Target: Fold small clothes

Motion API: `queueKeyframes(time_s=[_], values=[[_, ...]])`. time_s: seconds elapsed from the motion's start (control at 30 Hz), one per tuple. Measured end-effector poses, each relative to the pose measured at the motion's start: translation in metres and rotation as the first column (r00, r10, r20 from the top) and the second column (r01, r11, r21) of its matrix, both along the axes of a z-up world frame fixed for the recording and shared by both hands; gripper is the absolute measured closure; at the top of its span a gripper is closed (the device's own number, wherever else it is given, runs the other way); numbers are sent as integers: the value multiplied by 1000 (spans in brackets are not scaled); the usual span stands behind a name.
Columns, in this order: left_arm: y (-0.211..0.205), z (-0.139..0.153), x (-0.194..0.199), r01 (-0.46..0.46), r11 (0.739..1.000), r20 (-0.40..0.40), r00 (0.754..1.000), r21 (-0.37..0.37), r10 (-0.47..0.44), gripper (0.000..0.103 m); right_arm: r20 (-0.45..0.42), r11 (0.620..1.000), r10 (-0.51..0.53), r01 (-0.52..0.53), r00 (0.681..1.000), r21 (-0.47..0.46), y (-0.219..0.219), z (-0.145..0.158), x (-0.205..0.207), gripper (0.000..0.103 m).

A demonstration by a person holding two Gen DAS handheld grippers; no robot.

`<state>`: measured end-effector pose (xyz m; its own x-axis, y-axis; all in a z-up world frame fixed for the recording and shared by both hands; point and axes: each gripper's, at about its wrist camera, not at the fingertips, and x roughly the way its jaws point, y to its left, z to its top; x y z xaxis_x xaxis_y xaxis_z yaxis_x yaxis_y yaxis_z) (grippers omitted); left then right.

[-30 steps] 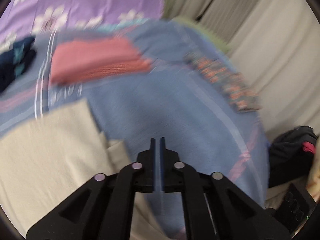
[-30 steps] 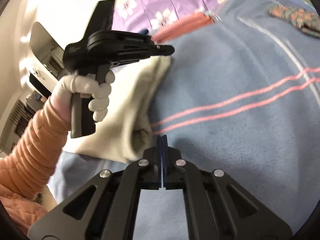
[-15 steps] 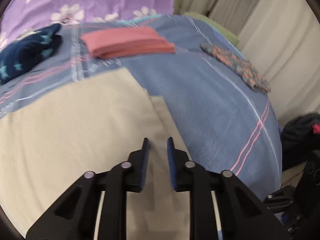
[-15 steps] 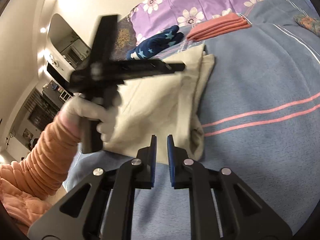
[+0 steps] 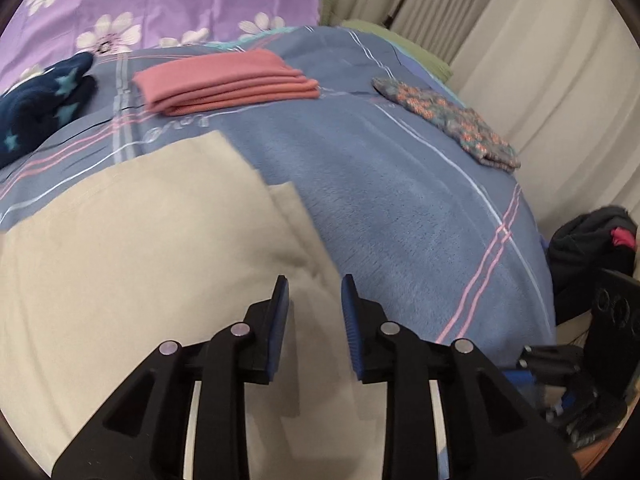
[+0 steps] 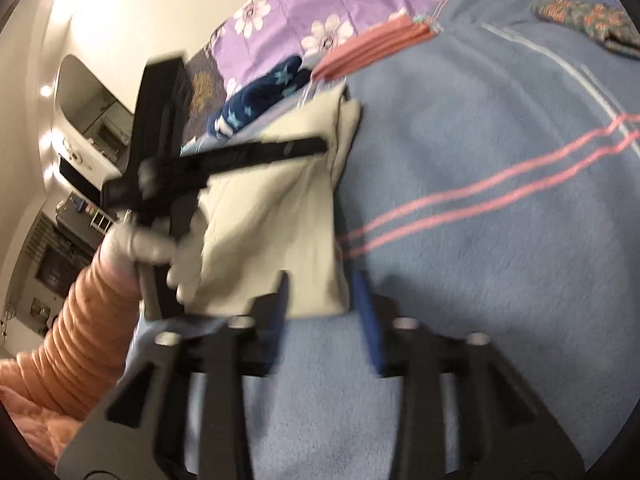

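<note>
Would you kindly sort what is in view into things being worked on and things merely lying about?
In the job: beige garment, left gripper, right gripper.
Lying about: pink folded cloth, navy star garment, patterned cloth, dark bag.

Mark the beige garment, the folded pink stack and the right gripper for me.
beige garment (image 5: 132, 248), left wrist view, middle of top layer.
folded pink stack (image 5: 224, 80), left wrist view, top fold.
right gripper (image 6: 322, 300), right wrist view, between fingertips.

A cream garment (image 5: 132, 248) lies flat on the blue blanket, its right edge folded over in layers.
</note>
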<state>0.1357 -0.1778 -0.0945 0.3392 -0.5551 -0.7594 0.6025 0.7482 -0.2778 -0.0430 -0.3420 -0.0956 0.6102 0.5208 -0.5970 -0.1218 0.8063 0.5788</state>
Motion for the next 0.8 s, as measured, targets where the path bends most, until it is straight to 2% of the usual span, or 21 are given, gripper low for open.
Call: queueKeyframes(time_s=[0.1, 0.13, 0.17, 0.2, 0.27, 0.33, 0.43, 0.57, 0.63, 0.67, 0.7, 0.8], values=[[22, 2, -13, -22, 999, 2, 1000, -25, 22, 70, -30, 999, 36, -35, 999, 38, 7, -9, 11, 64], [29, 1, -17, -21, 1000, 0, 1000, -21, 21, 69, -56, 998, 41, -39, 998, 39, 10, -15, 14, 70], [35, -2, -23, -16, 1000, -5, 1000, -12, 16, 68, -76, 999, 35, -32, 997, 33, 13, -20, 15, 95], [40, -6, -26, -13, 1000, -10, 1000, 2, 13, 67, -73, 999, 35, -33, 997, 39, 14, -17, 13, 99], [54, -17, -38, -6, 1000, -19, 1000, 7, 6, 66, -16, 997, 63, -62, 998, 54, 18, -6, 3, 100], [68, -24, -48, -3, 999, -12, 1000, -39, 3, 65, 27, 994, 109, -110, 994, 30, 25, 5, -4, 100], [79, -26, -48, -21, 996, -33, 999, -91, 19, 66, 19, 993, 116, -116, 993, -9, 27, 11, 4, 94], [72, -24, -56, -17, 999, 2, 1000, -46, 17, 65, -19, 1000, 4, -3, 1000, 25, 7, 12, 30, 91], [72, -23, -62, -7, 999, 14, 1000, -32, 7, 65, -46, 998, 0, 3, 999, 69, 3, 11, 46, 79], [74, -22, -64, -3, 999, 14, 1000, -32, 4, 65, -60, 997, 9, -4, 998, 77, 4, 9, 56, 68], [75, -21, -67, -1, 999, 12, 1000, -35, 1, 65, -69, 997, 17, -11, 998, 76, 6, 7, 65, 64], [84, -19, -78, 10, 998, -6, 1000, -56, -10, 65, -96, 999, 17, -15, 995, 29, 13, 0, 103, 64]])
